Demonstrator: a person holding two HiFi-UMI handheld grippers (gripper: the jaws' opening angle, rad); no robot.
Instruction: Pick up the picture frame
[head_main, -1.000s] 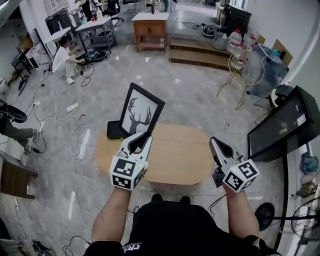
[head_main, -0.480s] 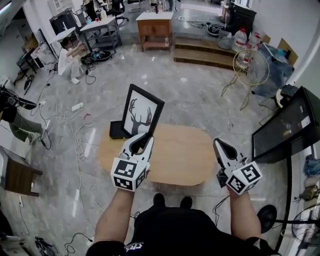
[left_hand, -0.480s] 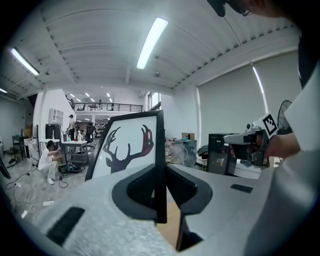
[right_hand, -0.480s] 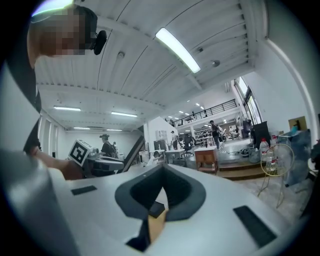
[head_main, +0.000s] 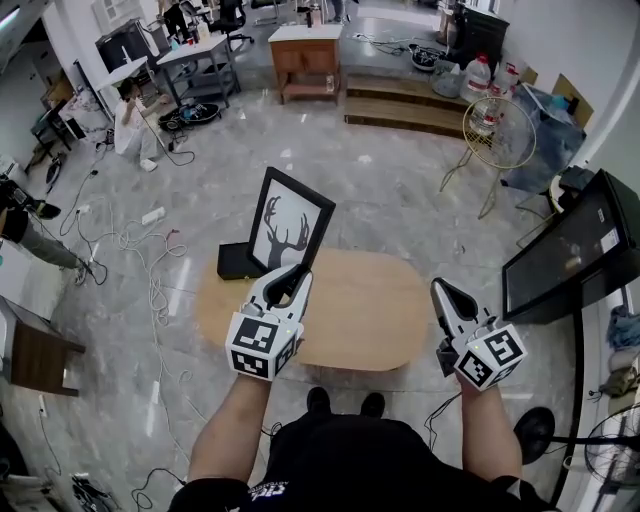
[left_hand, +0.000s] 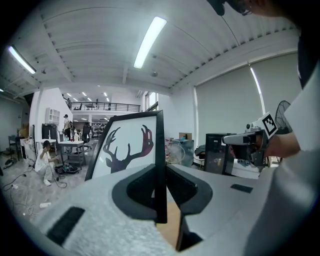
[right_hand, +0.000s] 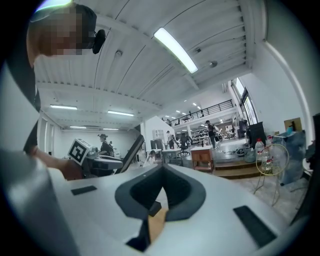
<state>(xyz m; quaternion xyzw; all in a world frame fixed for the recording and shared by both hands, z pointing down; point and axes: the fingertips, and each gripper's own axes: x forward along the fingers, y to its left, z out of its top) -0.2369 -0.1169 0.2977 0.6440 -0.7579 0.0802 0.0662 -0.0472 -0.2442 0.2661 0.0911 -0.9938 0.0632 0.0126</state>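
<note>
Left gripper (head_main: 291, 273) clamps the picture frame (head_main: 291, 224); right gripper (head_main: 442, 289) closed, empty.

The wooden surface (head_main: 360, 310) lay bare across its middle and right, so open room ran between the left gripper (head_main: 287, 283) and the right gripper (head_main: 447, 300), which were well apart. At the far left edge, the upright picture frame (head_main: 288, 222), clamped by its edge in the left gripper, and a black box (head_main: 233, 262) just beside it blocked the way. A dark cabinet (head_main: 565, 260) stood off the surface's right side, near the right gripper.
</note>
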